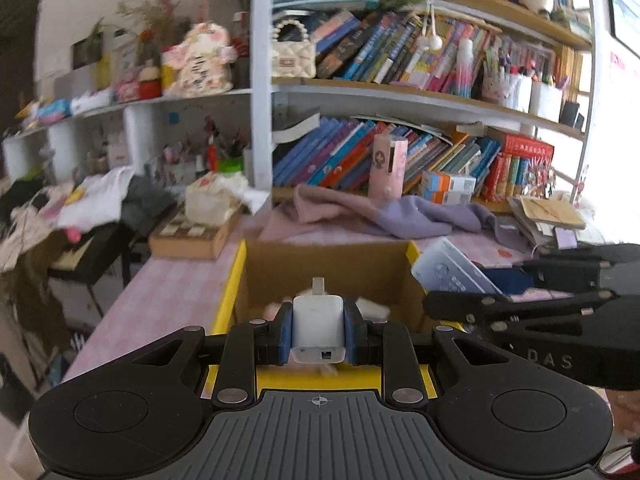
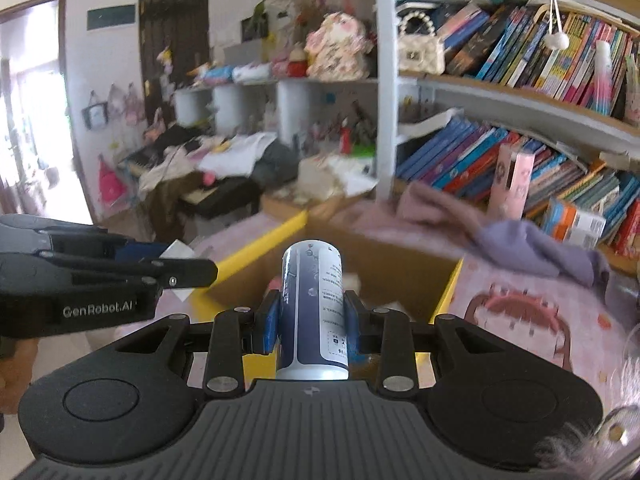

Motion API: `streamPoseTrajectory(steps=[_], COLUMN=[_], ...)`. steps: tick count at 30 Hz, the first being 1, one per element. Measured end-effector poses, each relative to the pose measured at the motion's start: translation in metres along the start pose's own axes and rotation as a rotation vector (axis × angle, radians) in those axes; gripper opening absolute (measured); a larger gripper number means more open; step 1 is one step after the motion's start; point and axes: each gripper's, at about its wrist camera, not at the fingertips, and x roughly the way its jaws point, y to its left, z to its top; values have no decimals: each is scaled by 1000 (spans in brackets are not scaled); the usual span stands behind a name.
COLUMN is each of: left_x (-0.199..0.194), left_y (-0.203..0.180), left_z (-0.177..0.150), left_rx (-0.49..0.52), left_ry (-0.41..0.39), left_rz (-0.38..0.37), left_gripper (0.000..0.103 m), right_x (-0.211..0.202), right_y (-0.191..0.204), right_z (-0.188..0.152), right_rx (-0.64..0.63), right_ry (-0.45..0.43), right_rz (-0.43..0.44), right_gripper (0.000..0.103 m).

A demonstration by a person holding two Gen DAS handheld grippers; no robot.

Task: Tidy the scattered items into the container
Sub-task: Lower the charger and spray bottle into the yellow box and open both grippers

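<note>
My left gripper (image 1: 318, 330) is shut on a white charger plug (image 1: 318, 326) and holds it over the near edge of an open cardboard box (image 1: 320, 260) with yellow flaps. My right gripper (image 2: 311, 320) is shut on a blue and white can (image 2: 314, 312) and holds it over the same box (image 2: 400, 268). A few pale items lie in the box bottom, partly hidden. The right gripper with its can (image 1: 456, 276) shows at the right of the left wrist view. The left gripper (image 2: 176, 268) shows at the left of the right wrist view.
The box stands on a pink patterned tablecloth (image 2: 520, 312). Pink and purple cloths (image 1: 400, 216) lie behind the box. A pink cylinder (image 1: 387, 166) stands by a bookshelf full of books (image 1: 400, 60). A wooden box with tissues (image 1: 196, 232) lies to the left.
</note>
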Motion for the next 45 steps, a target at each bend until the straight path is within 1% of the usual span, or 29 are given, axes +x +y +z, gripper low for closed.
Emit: streamPoseTrajectory(steps=[2,5,8,10,13,18,21,25,28,30,32,35,37,39,40,41,44,45], left_x=[25,62,93,106,122,154,169,192,206,211,214,215,210,202,195,188,162,153], left_y=[1,4,3,1,5,10,16,25,27,28,29,29,27,25,22,20,15,15], left_z=[11,22,28,29,28,33,37,34,30,30,31,32,32,34,36,38,43,44], left_rx=[21,24,39,45,22,13,20,-2,0,-4,-5,4,15,24,30,37,47,42], left_ry=[21,71,115,140,179,237,266,337,379,385,383,387,375,343,317,288,204,182], left_rz=[0,-4,7,9,-9,14,26,46,56,73,95,108,113,125,129,133,147,144], left_gripper=[24,24,24,24,24,24,24,24,24,25,30,32,36,56,60,67,83,86], right_x=[22,57,88,103,120,145,161,183,194,198,202,203,203,203,201,197,185,180], right_y=[-12,-28,-44,-52,-63,-76,-77,-73,-70,-71,-74,-74,-74,-75,-74,-74,-69,-67], right_z=[12,21,22,21,18,12,15,14,14,14,16,17,16,16,16,17,21,22], right_rx=[0,1,43,65,69,73,50,13,-17,-18,-7,-7,-2,2,5,5,-23,-36], right_ry=[8,57,96,122,160,224,258,325,348,356,362,356,351,348,339,323,271,256], right_rz=[-21,-42,-67,-82,-83,-84,-71,-36,-18,-16,-18,-18,-18,-18,-15,-15,-28,-25], right_gripper=[31,31,31,31,31,31,31,31,31,31,31,31,31,31,31,33,41,42])
